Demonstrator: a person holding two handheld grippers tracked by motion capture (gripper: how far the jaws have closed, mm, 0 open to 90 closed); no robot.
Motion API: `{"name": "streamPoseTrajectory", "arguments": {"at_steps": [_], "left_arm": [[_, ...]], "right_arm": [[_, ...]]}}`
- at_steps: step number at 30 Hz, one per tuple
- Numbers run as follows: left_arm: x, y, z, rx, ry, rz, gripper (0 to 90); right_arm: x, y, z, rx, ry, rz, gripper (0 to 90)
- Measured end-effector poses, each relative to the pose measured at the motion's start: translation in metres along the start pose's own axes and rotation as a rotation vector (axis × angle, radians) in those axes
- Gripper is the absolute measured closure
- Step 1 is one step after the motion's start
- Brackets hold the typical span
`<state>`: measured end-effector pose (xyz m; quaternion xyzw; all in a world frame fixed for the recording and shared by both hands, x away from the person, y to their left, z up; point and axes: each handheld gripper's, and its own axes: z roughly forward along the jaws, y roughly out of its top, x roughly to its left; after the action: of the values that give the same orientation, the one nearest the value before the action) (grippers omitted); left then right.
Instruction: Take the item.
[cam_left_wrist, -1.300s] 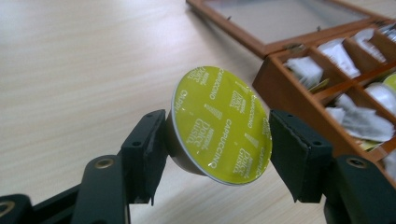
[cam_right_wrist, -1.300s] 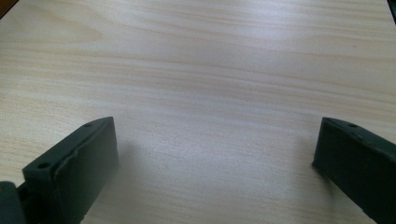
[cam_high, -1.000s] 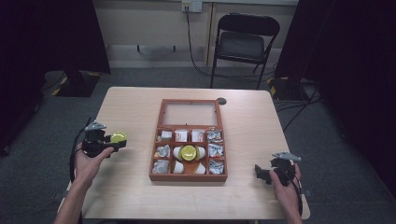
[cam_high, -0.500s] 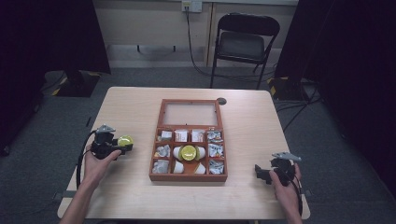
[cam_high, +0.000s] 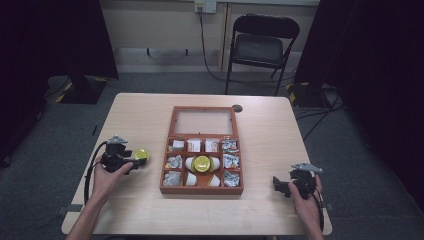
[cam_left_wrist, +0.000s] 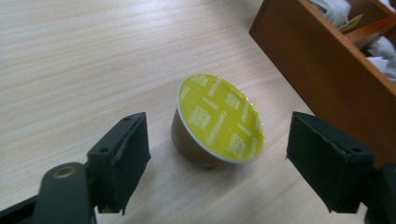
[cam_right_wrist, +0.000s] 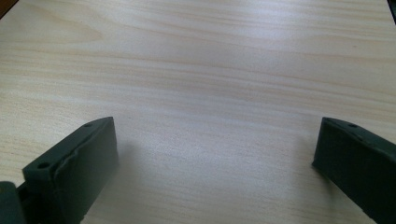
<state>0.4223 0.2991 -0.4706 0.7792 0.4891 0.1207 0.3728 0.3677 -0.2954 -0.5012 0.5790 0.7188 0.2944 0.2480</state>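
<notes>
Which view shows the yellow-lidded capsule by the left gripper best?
The left gripper view: the capsule sits large on the table, tilted, between that gripper's open jaws, untouched. The high view shows it as a small yellow dot. The right gripper view faces bare table.

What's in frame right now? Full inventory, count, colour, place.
capsule: 1, yellow lid, on the table left of the box, tilted, between the left jaws, untouched
box: 1, brown wood, table centre, lid open
capsule in box: 1, yellow lid, middle compartment
white pods: several, around that capsule; exact count unclear
sachets: several, silvery and white, outer compartments
table: 1, light wood
chair: 1, black, folding, behind the table
grommet: 1, dark, table's far edge
left gripper: black, jaws have just been opening, capsule loose between them
right gripper: black, open, over bare table at right
</notes>
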Motion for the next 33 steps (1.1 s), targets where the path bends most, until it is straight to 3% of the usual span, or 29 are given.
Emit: {"name": "streamPoseTrajectory", "arguments": {"at_steps": [8, 11, 14, 16, 20, 24, 26, 27, 29, 33], "left_arm": [[0.003, -0.012, -0.023, -0.041, 0.017, -0.033, 18.3], [0.01, -0.022, -0.034, -0.016, 0.054, -0.048, 18.2], [0.019, -0.029, -0.043, -0.049, 0.038, -0.088, 18.3], [0.023, -0.034, -0.045, -0.035, 0.054, -0.1, 18.5], [0.025, -0.047, -0.043, -0.024, 0.119, -0.072, 18.7], [0.026, -0.051, -0.041, 0.0, 0.126, -0.081, 17.4], [0.022, -0.054, -0.034, 0.017, 0.187, -0.007, 16.5], [0.02, -0.059, -0.03, 0.025, 0.208, -0.019, 15.8], [0.018, -0.064, -0.026, -0.026, 0.235, -0.007, 11.7], [0.018, -0.067, -0.026, -0.048, 0.24, 0.003, 9.8]], "right_arm": [[0.0, 0.0, 0.0, 0.0, 0.0, 0.0, 0.0], [0.0, 0.0, 0.0, 0.0, 0.0, 0.0, 0.0], [0.0, 0.0, 0.0, 0.0, 0.0, 0.0, 0.0], [0.0, 0.0, 0.0, 0.0, 0.0, 0.0, 0.0], [0.0, 0.0, 0.0, 0.0, 0.0, 0.0, 0.0], [0.0, 0.0, 0.0, 0.0, 0.0, 0.0, 0.0], [0.0, 0.0, 0.0, 0.0, 0.0, -0.001, 0.0], [0.0, 0.0, 0.0, 0.0, 0.0, 0.0, 0.0], [0.0, 0.0, 0.0, -0.001, 0.0, 0.0, 0.0], [0.0, 0.0, 0.0, 0.0, 0.0, 0.0, 0.0]]}}
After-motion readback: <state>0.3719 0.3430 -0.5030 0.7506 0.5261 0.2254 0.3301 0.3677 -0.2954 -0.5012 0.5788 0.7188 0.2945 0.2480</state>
